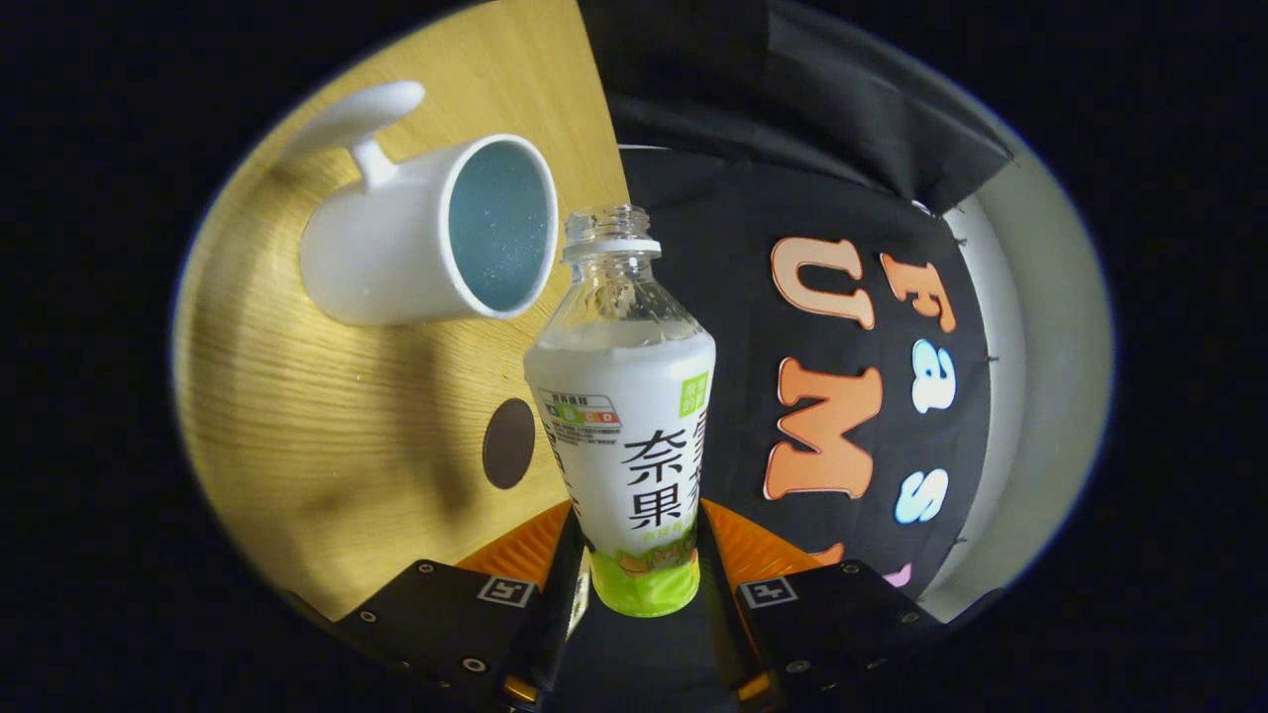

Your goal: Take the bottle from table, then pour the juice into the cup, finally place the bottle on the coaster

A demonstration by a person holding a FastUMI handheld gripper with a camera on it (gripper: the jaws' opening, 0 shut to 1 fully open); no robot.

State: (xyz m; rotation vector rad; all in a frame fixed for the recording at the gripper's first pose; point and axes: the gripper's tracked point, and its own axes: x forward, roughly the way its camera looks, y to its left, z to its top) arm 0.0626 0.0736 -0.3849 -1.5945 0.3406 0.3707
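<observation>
While the claw (639, 564) grips the clear uncapped plastic bottle (624, 416) with white label by its lower body, the bottle's long axis runs straight ahead, its mouth just beside the white ceramic cup (426, 238) rim on the wooden surface (297, 416).

wooden table (327, 436), black cloth wall (733, 297)
</observation>
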